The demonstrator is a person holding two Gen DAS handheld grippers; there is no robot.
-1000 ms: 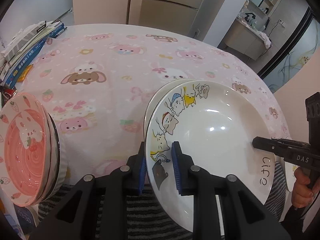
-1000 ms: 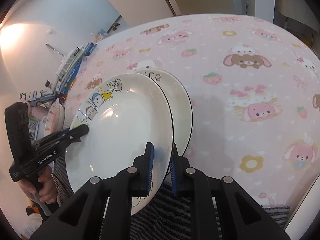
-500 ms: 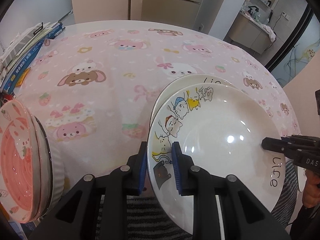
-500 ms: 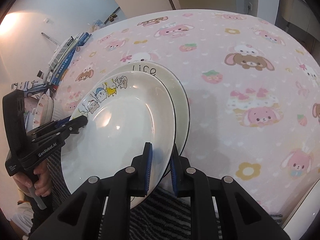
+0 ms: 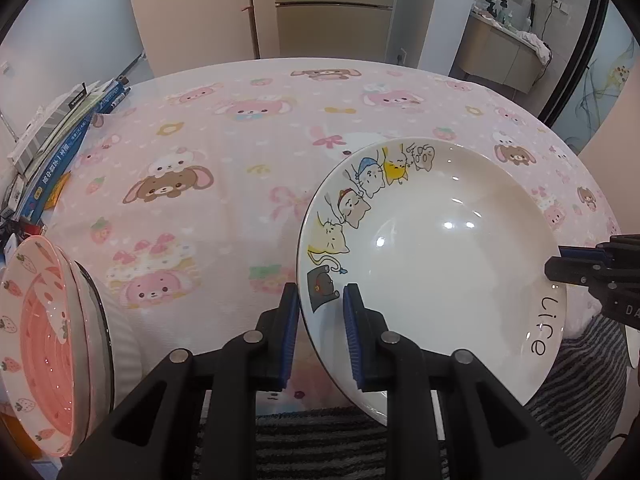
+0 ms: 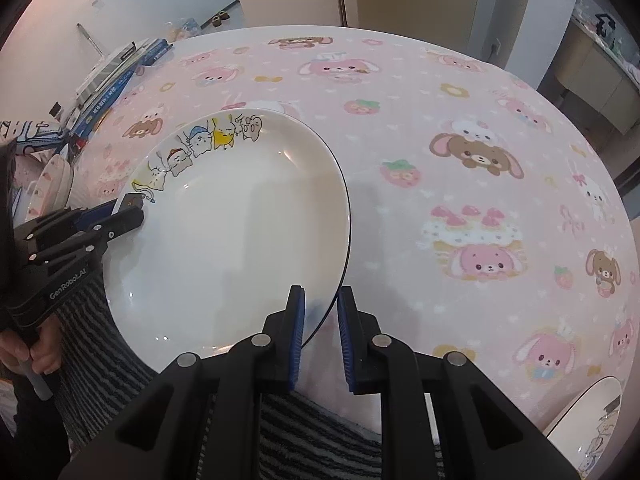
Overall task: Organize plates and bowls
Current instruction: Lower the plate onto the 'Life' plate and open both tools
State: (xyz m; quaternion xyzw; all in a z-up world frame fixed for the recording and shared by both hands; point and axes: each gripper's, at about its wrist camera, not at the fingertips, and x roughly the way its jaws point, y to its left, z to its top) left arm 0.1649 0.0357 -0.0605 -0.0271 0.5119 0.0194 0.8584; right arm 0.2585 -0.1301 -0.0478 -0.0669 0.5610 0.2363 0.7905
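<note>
A white cat-print plate [image 5: 436, 256] lies on a second white plate whose rim barely shows under it, near the table's front edge. My left gripper [image 5: 320, 312] is shut on the plate's left rim by the cat drawings. My right gripper [image 6: 320, 312] is shut on the opposite rim [image 6: 320, 300]; its fingertips [image 5: 560, 268] show at the right of the left wrist view. The left gripper shows at the left of the right wrist view [image 6: 128, 216]. A stack of pink strawberry bowls [image 5: 44, 320] stands at the left edge.
The round table has a pink cartoon tablecloth [image 5: 240, 160]. Books and boxes [image 5: 60, 136] lie at the far left. Another plate's rim [image 6: 588, 408] shows at the lower right. A striped cloth [image 6: 320, 440] is below the grippers.
The cat plate has slid over the lower plate, so the two now line up and the lower one is almost hidden. Both grippers stayed shut on the rims.
</note>
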